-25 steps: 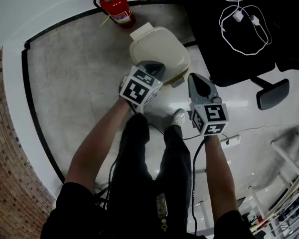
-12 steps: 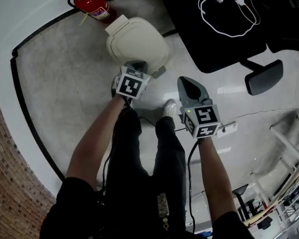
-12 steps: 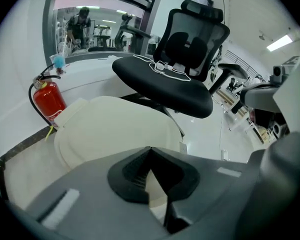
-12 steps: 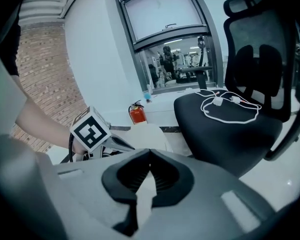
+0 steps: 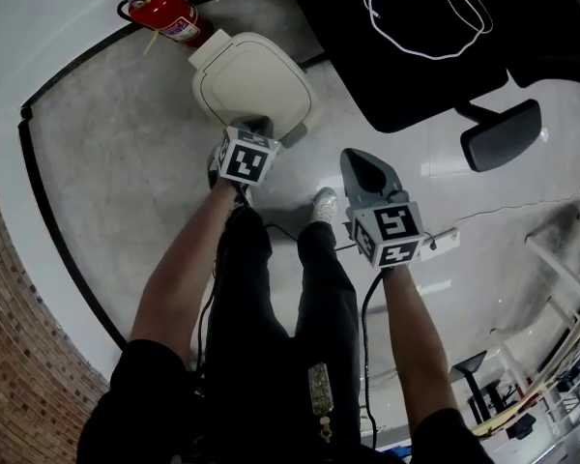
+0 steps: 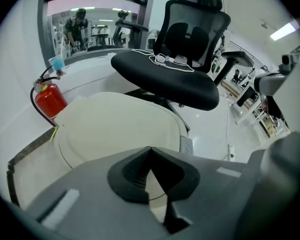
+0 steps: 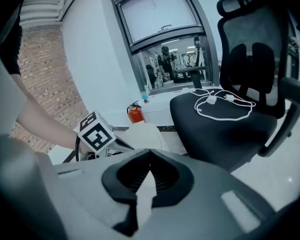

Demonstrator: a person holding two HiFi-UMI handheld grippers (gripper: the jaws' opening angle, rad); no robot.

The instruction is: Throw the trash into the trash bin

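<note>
The cream trash bin (image 5: 251, 80) stands on the floor with its lid down; it also fills the left gripper view (image 6: 115, 129). My left gripper (image 5: 259, 124) hangs at the bin's near edge, pointing steeply down over the lid, jaws shut (image 6: 150, 149) with nothing between them. My right gripper (image 5: 363, 159) is to the right of the bin, above the glossy floor, also shut (image 7: 150, 152) and empty. Its view shows the left gripper's marker cube (image 7: 96, 134) in front of the bin (image 7: 146, 134). No trash shows in any view.
A red fire extinguisher (image 5: 164, 13) stands behind the bin by the wall. A black office chair (image 5: 416, 56) with a white cable (image 5: 420, 8) on its seat is to the right. My shoe (image 5: 324, 206) and a power strip (image 5: 443, 243) are below. A brick wall (image 5: 19, 356) runs along the left.
The left gripper has sunk toward the bin's near edge. The right gripper has drifted left, closer to the bin. Both stay shut and the lid stays down.
</note>
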